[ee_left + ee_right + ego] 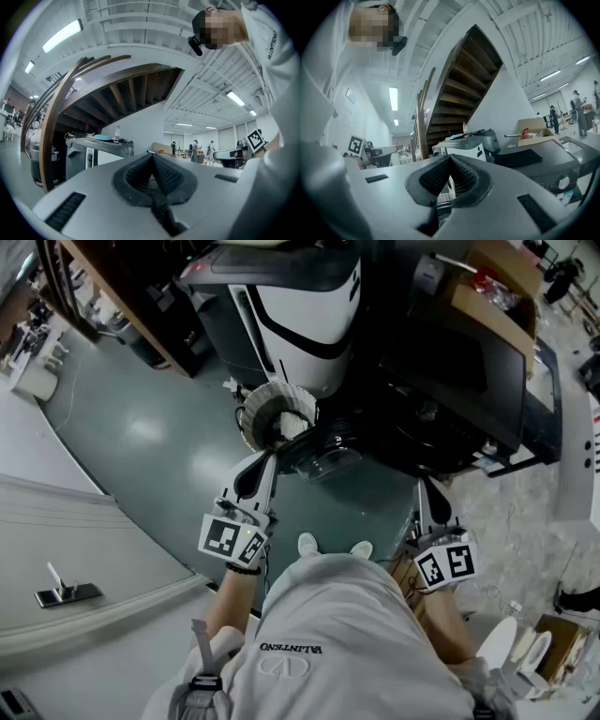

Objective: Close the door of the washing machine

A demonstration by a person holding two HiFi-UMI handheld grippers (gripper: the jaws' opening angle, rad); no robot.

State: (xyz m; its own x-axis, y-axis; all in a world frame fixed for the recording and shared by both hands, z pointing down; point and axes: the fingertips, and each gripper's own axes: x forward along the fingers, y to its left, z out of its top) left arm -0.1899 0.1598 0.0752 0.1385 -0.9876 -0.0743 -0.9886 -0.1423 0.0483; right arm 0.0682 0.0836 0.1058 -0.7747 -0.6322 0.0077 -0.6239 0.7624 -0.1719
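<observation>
Both of your tools are empty. The left gripper [262,463] has its fingers pressed together with nothing between them, and so does the right gripper [427,491]. Both point level, away from you.

The dark washing machine [469,381] stands at the far right. Its round door [323,454] hangs open to the left of the machine's front, with the glass bulge showing. It is just beyond your left gripper's tip. From above I cannot tell whether that tip touches the door or the pale ribbed ring [277,418] just beside it.

The main risk is a slip. A narrow closed tip pushed against the curved glass will likely skate off sideways, and the door will stay open. Push on the door's frame instead.

The ribbed ring is a second worry. If it is loose cloth and rides along with the door, it could get trapped and stop the latch from catching.

Your right gripper sits low in front of the machine, near where the door may swing. Keep it back, or the door could strike it and bounce open again.

A soft push may leave the door resting unlatched.
</observation>
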